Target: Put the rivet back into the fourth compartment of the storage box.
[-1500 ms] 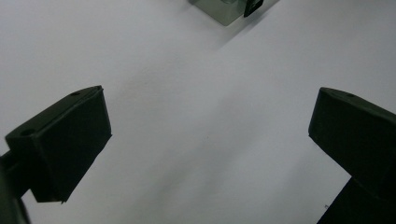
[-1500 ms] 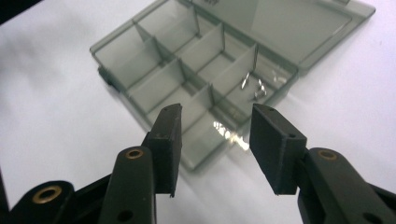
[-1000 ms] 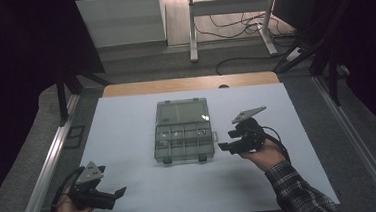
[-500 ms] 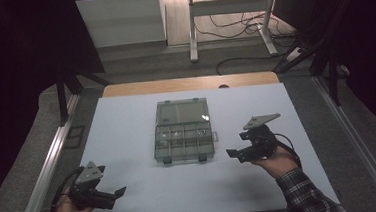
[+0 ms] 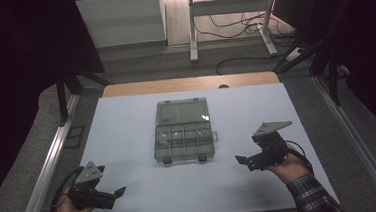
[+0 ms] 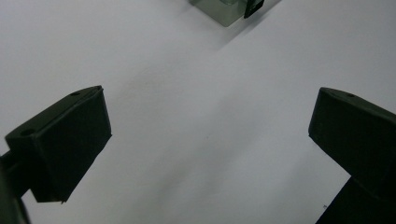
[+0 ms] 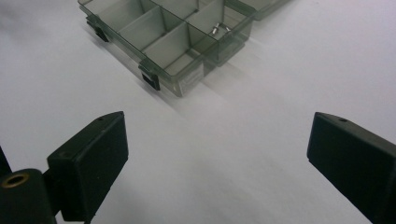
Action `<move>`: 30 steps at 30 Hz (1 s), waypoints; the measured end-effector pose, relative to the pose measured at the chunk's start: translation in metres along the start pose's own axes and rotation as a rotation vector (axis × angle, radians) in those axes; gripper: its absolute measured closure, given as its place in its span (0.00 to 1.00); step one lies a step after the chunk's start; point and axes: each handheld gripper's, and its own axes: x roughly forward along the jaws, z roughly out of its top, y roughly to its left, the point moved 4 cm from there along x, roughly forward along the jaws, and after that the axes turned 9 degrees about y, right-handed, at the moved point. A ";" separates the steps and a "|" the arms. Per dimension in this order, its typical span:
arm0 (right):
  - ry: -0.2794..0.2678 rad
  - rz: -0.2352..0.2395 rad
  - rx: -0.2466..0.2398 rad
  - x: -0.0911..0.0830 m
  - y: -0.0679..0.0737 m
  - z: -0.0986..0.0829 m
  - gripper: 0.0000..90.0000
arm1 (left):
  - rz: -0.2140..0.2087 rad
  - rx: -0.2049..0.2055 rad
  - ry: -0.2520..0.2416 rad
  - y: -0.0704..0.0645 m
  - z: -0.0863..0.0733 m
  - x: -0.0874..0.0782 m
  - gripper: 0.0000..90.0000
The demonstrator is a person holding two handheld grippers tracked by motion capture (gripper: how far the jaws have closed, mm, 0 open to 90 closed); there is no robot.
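A clear greenish compartment box lies open in the middle of the white table, its lid folded back toward the far side. In the right gripper view the box has several divided cells, and small metal parts lie in one cell near its right end. My right gripper is open, held to the right of the box and pointing left at it. At the near left corner my left gripper is open over bare table. A corner of the box shows at the top of the left gripper view.
A wooden strip runs along the table's far edge. Metal rails flank both sides. Beyond the table stand a white frame and loose cables on the floor.
My right gripper has drawn back from the box, moving right and toward the near edge. The left gripper has stayed where it was.
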 end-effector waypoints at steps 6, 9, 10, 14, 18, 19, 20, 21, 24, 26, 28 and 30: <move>-0.010 -0.017 0.025 -0.006 -0.006 -0.011 0.04 | 0.006 -0.002 0.002 0.000 0.000 0.000 0.00; -0.015 -0.027 0.037 -0.009 -0.008 -0.016 0.03 | 0.007 -0.002 0.002 0.000 0.000 -0.001 0.00; -0.015 -0.027 0.046 -0.010 -0.008 -0.018 0.02 | 0.008 -0.001 0.003 0.000 0.000 0.000 0.00; -0.015 -0.036 0.059 -0.012 -0.010 -0.024 0.02 | 0.008 0.000 0.004 0.000 0.000 0.000 0.00; -0.023 -0.046 0.069 -0.016 -0.010 -0.029 0.01 | 0.008 -0.001 0.004 0.000 -0.001 0.000 0.00; -0.027 -0.051 0.072 -0.018 -0.010 -0.031 0.01 | 0.008 -0.001 0.004 0.000 -0.001 -0.001 0.00; -0.028 -0.054 0.076 -0.019 -0.011 -0.033 0.01 | 0.008 -0.001 0.004 0.000 -0.001 -0.001 0.00; -0.029 -0.055 0.079 -0.020 -0.011 -0.034 0.01 | 0.008 -0.001 0.004 0.000 -0.001 -0.001 0.00; -0.032 -0.063 0.086 -0.023 -0.012 -0.040 0.01 | 0.009 0.001 0.008 0.000 -0.001 0.000 0.00; -0.036 -0.068 0.086 -0.024 -0.013 -0.045 0.01 | 0.008 0.002 0.009 0.000 -0.001 0.000 0.00; -0.033 -0.073 0.089 -0.025 -0.014 -0.051 0.01 | 0.008 0.003 0.010 0.000 -0.001 0.000 0.00; -0.028 -0.077 0.099 -0.026 -0.015 -0.055 0.01 | 0.007 0.003 0.011 -0.001 -0.001 0.000 0.00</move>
